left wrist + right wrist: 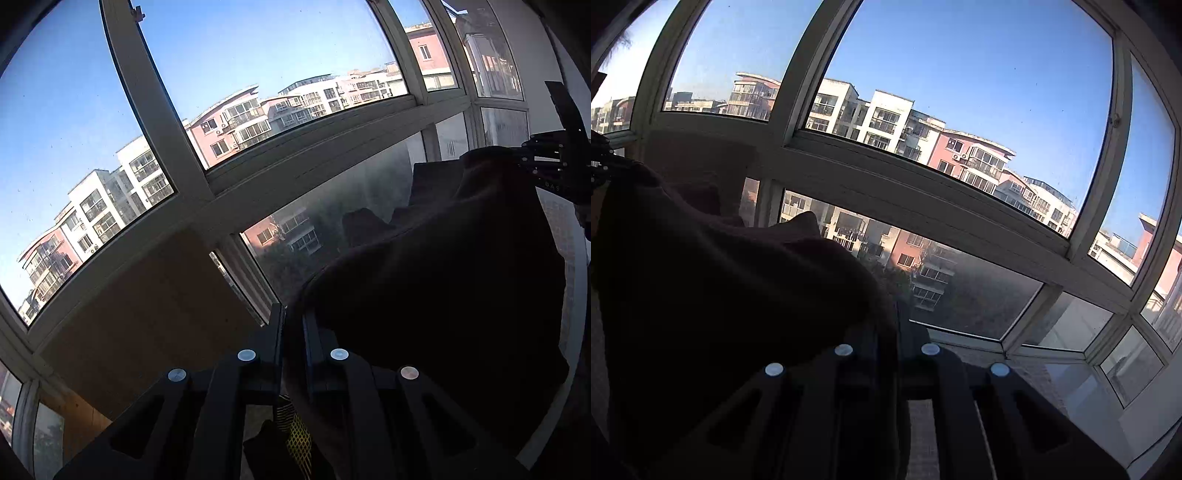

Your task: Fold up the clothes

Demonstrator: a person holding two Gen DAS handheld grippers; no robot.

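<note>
A dark brown garment (443, 266) hangs in the air, stretched between both grippers in front of a bay window. In the left wrist view my left gripper (293, 317) is shut on the garment's edge, cloth pinched between its two black fingers. The right gripper (546, 162) shows at the far right of that view, holding the garment's other end. In the right wrist view my right gripper (886, 325) is shut on the same garment (720, 280), which drapes to the left. The left gripper (600, 162) peeks in at the left edge there.
A large white-framed bay window (192, 206) fills both views, with apartment blocks (879, 118) and blue sky outside. A wooden panel (147, 317) sits below the window on the left. A yellow-and-black patterned item (295, 432) shows beneath my left gripper.
</note>
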